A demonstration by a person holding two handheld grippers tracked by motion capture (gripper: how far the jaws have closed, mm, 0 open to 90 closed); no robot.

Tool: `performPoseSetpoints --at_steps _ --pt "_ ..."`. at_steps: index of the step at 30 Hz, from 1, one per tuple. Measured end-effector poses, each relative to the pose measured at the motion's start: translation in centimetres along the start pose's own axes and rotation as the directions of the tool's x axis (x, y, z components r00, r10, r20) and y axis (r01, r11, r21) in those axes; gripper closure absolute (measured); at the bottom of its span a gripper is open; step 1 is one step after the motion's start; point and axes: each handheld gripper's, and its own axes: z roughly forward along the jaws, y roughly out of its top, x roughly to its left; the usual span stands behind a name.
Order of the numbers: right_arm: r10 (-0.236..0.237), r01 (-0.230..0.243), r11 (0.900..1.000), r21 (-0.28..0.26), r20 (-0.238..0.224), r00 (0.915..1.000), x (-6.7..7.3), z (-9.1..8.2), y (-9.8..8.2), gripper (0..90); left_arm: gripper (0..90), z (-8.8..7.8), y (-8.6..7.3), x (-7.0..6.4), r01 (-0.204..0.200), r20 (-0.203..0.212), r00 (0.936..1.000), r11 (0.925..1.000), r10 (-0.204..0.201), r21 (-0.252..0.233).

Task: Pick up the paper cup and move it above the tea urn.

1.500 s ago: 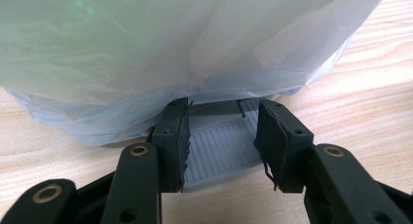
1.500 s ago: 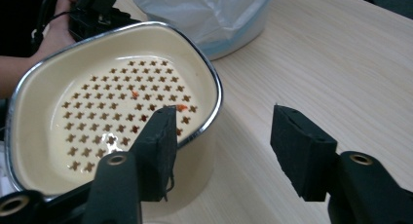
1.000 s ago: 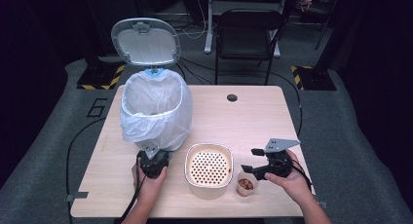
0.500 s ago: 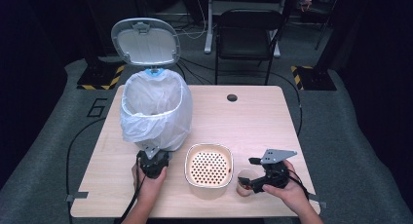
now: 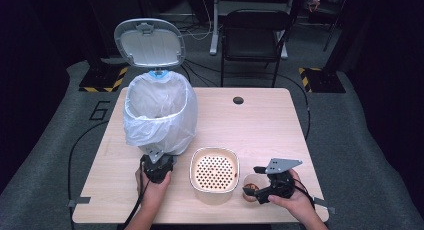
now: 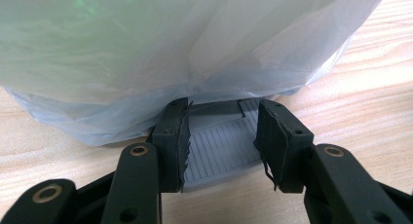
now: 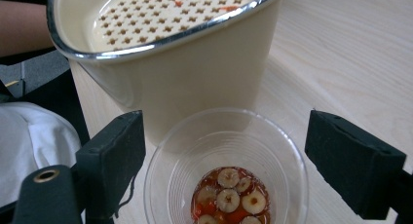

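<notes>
A lidded bin lined with a white bag stands at the table's left, its lid raised. My left gripper sits at its foot, shut on the grey ribbed pedal, which lies between the jaws of the left gripper. A cream container with a perforated insert stands at front centre. Just right of it is a clear cup holding red liquid and sliced fruit. My right gripper straddles the cup. The right gripper has just been opening and its pads stand clear of the cup's wall.
The cream container stands right behind the cup, almost touching it. A round cable hole lies at the table's back centre. A black chair stands beyond the table. A white sleeve shows at the left of the right gripper view.
My right gripper has come down and toward the table's front edge, to the cup. The left gripper and the bin have stayed put.
</notes>
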Motion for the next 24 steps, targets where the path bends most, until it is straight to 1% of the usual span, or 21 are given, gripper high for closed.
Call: performPoseSetpoints --at_steps 2,4,7,8,9,10,12,13,15,16,17,18,19,24 --pt "-0.005 0.005 1.000 0.010 -0.004 1.0000 0.1 0.3 -0.2 14.8 55.6 -0.1 0.0 0.1 -0.010 0.004 0.9999 0.9999 0.010 0.012" --pt "-0.011 0.012 1.000 0.022 -0.008 0.9999 0.1 0.5 -0.5 14.9 55.6 -0.1 0.0 0.0 -0.003 0.005 1.0000 0.9999 0.003 0.010" --pt "-0.019 0.019 0.999 0.030 -0.004 0.9998 0.2 1.0 -0.8 15.4 55.6 -0.1 0.0 0.1 -0.009 0.005 1.0000 0.9999 0.009 0.010" --pt "-0.026 0.026 0.999 0.029 -0.011 0.9996 0.1 1.1 -0.9 15.9 55.6 -0.1 0.0 0.1 -0.008 0.005 1.0000 0.9999 0.008 0.010" --pt "-0.018 0.019 0.999 0.032 -0.016 0.9997 0.1 1.1 -1.0 16.2 55.6 -0.1 0.1 0.1 -0.006 0.006 1.0000 0.9999 0.006 0.012" --pt "-0.021 0.021 0.999 0.029 -0.016 0.9997 0.1 1.3 -1.2 16.8 55.6 -0.1 0.1 0.1 -0.006 0.006 1.0000 0.9999 0.006 0.012" --pt "-0.023 0.024 0.999 0.040 -0.020 0.9995 0.1 1.4 -1.4 18.3 55.5 -0.1 0.0 0.1 -0.009 0.004 1.0000 0.9999 0.009 0.011" --pt "-0.023 0.023 0.999 0.037 -0.015 0.9996 0.1 1.5 -1.6 19.1 55.6 0.0 0.0 0.1 -0.006 0.001 1.0000 1.0000 0.006 0.001" --pt "-0.026 0.027 0.999 0.037 -0.013 0.9996 0.0 1.6 -1.8 20.8 55.6 -0.1 0.0 0.1 -0.009 0.005 0.9999 0.9999 0.009 0.011" --pt "-0.038 0.038 0.999 0.037 -0.017 0.9991 -0.1 1.6 -1.9 21.4 55.6 -0.1 0.0 0.1 -0.009 0.005 1.0000 0.9999 0.009 0.010" --pt "-0.024 0.025 0.999 0.026 -0.023 0.9994 0.0 1.6 -2.1 21.6 55.6 -0.1 0.0 0.1 -0.006 0.005 1.0000 0.9999 0.006 0.011" --pt "-0.024 0.025 0.999 0.026 -0.023 0.9994 0.0 1.6 -2.1 21.6 55.6 -0.1 0.0 0.1 -0.009 0.004 1.0000 0.9999 0.009 0.011" --pt "-0.036 0.036 0.999 0.018 -0.023 0.9991 -0.1 1.6 -2.2 22.1 55.5 -0.1 0.0 0.1 -0.009 0.004 1.0000 0.9999 0.009 0.011" --pt "-0.052 0.053 0.998 0.017 -0.030 0.9982 -0.1 1.7 -2.5 23.0 55.5 -0.1 0.0 0.1 -0.008 0.005 1.0000 0.9999 0.008 0.010"
